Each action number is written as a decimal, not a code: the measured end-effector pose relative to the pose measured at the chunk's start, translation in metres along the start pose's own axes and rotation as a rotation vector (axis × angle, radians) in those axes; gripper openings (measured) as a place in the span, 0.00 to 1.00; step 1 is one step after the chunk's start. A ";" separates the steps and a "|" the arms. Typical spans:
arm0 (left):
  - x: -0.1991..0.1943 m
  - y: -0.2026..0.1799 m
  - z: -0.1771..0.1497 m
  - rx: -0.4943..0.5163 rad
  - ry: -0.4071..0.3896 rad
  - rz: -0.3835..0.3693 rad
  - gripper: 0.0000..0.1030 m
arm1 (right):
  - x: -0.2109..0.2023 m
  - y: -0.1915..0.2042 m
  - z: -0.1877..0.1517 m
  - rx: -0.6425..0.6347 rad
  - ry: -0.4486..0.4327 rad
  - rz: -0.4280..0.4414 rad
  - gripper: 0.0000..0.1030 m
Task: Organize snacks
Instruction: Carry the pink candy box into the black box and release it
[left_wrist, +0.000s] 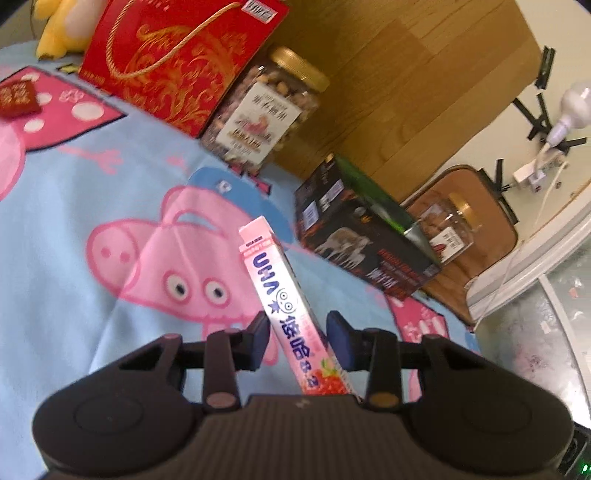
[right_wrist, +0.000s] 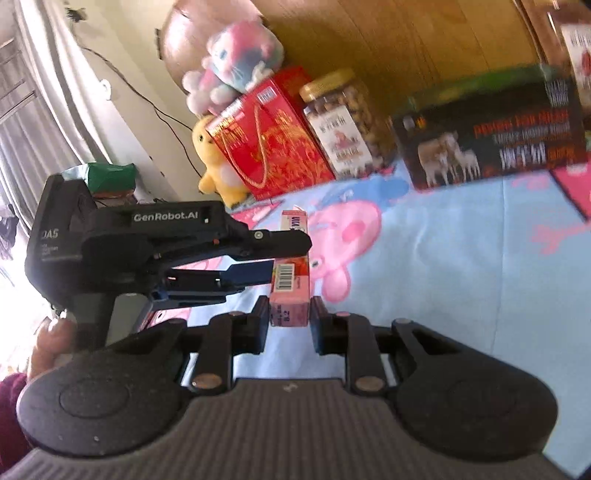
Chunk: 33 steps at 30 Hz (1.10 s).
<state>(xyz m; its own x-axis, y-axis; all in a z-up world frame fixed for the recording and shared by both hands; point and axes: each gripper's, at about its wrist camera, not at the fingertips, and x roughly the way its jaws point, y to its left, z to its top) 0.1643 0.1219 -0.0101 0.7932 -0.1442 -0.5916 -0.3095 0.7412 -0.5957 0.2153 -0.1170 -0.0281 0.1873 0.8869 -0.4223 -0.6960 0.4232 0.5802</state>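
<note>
Four snacks lined up at the headboard: red gift box (left_wrist: 177, 59), nut jar (left_wrist: 266, 110), black box (left_wrist: 354, 236), second jar (left_wrist: 448, 225). Pink candy box (left_wrist: 284, 306) unplaced, above the bed, with left gripper (left_wrist: 299, 332) and right gripper (right_wrist: 290, 325) both narrowed around it; whether their pads touch it, cannot tell.

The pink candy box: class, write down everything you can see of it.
The candy box is a long, slim pink carton with blue lettering, a strawberry picture and a barcode. It is held off the cartoon blanket, tilted. The left gripper clamps its middle; the right gripper brackets one end, contact unclear.
</note>
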 end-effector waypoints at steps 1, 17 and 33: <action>0.000 -0.003 0.002 0.005 0.000 -0.004 0.33 | -0.001 0.002 0.001 -0.014 -0.011 -0.005 0.25; 0.087 -0.105 0.079 0.126 0.086 -0.134 0.34 | -0.034 -0.055 0.094 -0.037 -0.127 -0.142 0.25; 0.121 -0.142 0.073 0.224 0.005 0.093 0.43 | -0.039 -0.162 0.143 0.049 -0.137 -0.183 0.29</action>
<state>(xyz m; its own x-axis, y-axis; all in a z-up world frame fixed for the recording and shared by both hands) 0.3430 0.0469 0.0425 0.7642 -0.0713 -0.6410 -0.2566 0.8782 -0.4036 0.4202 -0.1938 -0.0060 0.4017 0.8103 -0.4266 -0.6083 0.5843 0.5371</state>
